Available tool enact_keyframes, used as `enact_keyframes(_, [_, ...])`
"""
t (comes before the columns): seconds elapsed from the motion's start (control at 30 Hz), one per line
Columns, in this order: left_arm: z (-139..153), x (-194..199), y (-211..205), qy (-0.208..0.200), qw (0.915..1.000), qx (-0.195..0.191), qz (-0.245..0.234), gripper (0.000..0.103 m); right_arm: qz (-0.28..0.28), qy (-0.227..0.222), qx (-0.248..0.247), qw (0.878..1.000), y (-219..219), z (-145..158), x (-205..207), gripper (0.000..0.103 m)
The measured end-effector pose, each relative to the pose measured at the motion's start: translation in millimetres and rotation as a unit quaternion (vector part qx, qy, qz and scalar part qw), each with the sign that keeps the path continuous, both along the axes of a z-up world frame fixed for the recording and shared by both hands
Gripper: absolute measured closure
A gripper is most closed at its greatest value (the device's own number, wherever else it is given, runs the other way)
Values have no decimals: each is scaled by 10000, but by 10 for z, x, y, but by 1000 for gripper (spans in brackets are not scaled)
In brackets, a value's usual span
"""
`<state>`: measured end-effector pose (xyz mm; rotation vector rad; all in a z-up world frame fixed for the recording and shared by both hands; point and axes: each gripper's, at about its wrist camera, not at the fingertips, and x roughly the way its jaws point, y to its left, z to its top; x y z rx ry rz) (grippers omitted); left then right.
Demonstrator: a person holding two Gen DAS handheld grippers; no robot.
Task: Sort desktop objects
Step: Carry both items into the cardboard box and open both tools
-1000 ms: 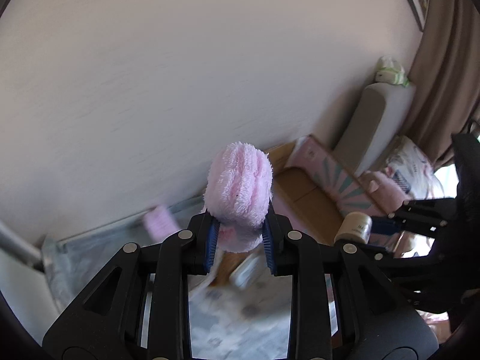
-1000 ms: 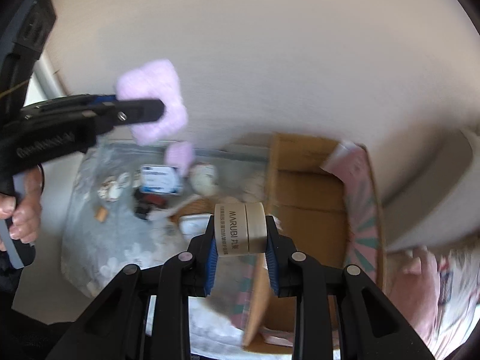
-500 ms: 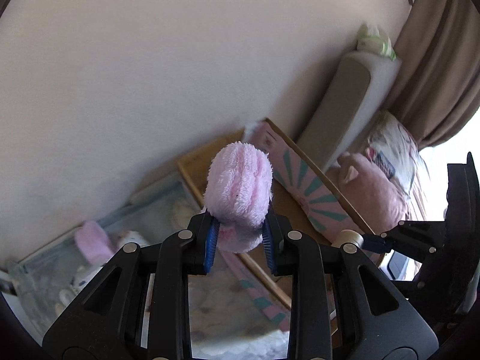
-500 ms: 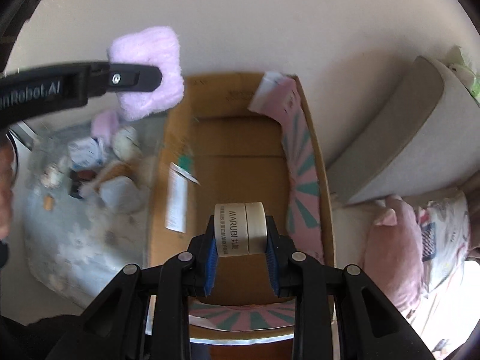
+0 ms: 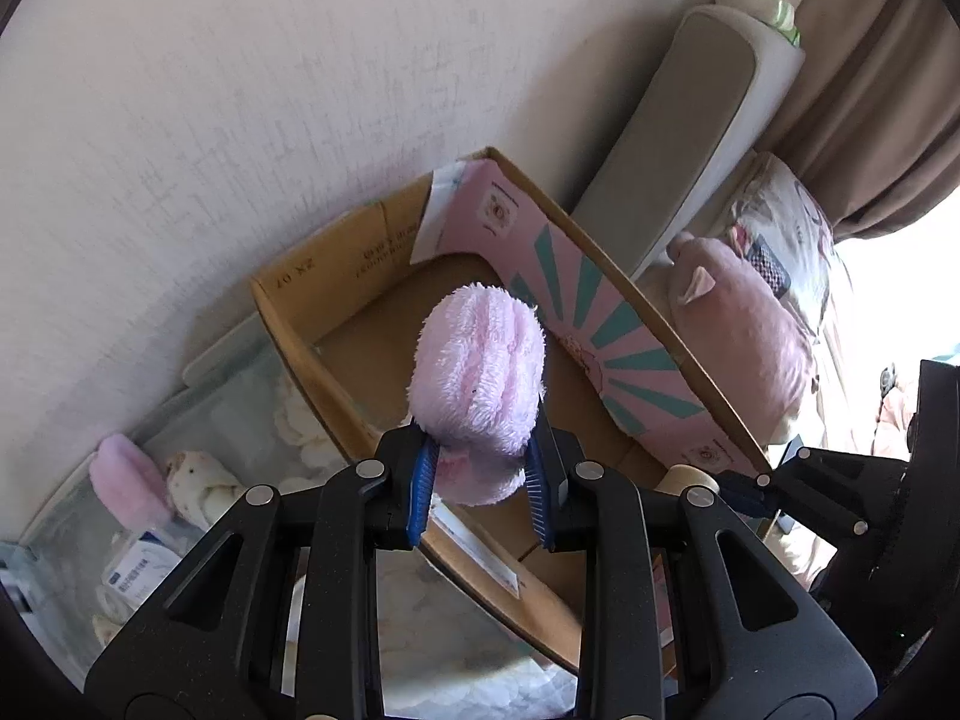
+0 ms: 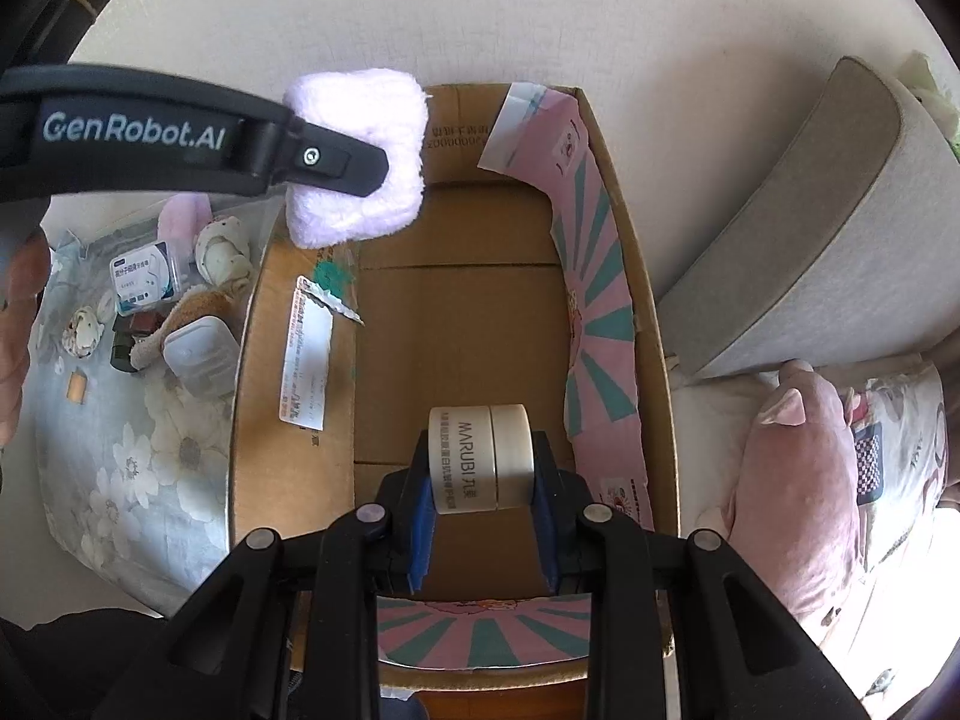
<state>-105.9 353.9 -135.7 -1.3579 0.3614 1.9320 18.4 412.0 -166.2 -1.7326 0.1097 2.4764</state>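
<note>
My left gripper (image 5: 480,480) is shut on a fluffy pink plush pad (image 5: 477,384) and holds it above the left wall of an open cardboard box (image 5: 312,360). The pad also shows in the right wrist view (image 6: 357,156), over the box's far left corner. My right gripper (image 6: 483,516) is shut on a cream cosmetic jar marked MARUBI (image 6: 480,459), held above the near part of the box's bare floor (image 6: 456,324). The jar's edge shows in the left wrist view (image 5: 684,477).
Left of the box, a floral cloth (image 6: 138,456) holds a second pink pad (image 6: 180,216), a small blue-white box (image 6: 144,276), a white case (image 6: 201,354), shells and dark blocks. A grey cushion (image 6: 798,228) and pink pillow (image 6: 798,480) lie right of the box.
Both grippers have swung right from the cloth to over the box, each keeping its load. The box now fills the middle of the right wrist view.
</note>
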Motion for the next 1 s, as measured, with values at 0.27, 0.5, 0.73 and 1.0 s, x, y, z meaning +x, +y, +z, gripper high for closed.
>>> enact_keyframes(0.27, [-1,-16,0,29,10000,-21,20,80,-26,-10,-35,10000,14,-35,0,77])
enact_keyframes(0.5, [-72,-73,12,-253,9994,-70,231,28,-260,133,-175,9994,11,-46,9,24])
enact_keyframes(0.73, [-22,-8,-71,-112,9997,16,224,0,-386,208,-91,9990,-44,-16,42,24])
enact_keyframes(1.0, [185,79,-376,129,9993,25,361,0,-421,167,13,9990,-83,80,80,24])
